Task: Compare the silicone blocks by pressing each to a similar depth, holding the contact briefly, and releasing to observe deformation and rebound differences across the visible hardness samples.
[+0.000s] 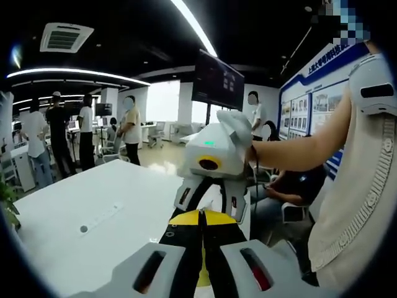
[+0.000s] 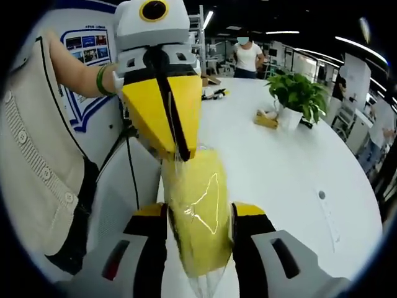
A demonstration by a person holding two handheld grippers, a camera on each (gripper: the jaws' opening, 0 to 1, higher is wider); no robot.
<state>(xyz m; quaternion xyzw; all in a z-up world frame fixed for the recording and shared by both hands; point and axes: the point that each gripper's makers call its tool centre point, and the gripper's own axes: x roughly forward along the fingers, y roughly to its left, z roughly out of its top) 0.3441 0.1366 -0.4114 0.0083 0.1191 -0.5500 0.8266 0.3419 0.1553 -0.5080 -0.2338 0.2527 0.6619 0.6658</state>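
1. A broad, glossy white tabletop [image 2: 291, 167] carried the scene.
2. A leafy green plant in a white pot [image 2: 296, 99] stood on it.
3. A small tan box [image 2: 265, 118] sat just beside the pot.
4. A round grey inset [image 1: 84, 228] marked the surface.

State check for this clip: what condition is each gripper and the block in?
Left gripper: shut on the wrap's edge.
Right gripper: shut on the block.
Yellow block: in clear wrap, held above the table, between both grippers.
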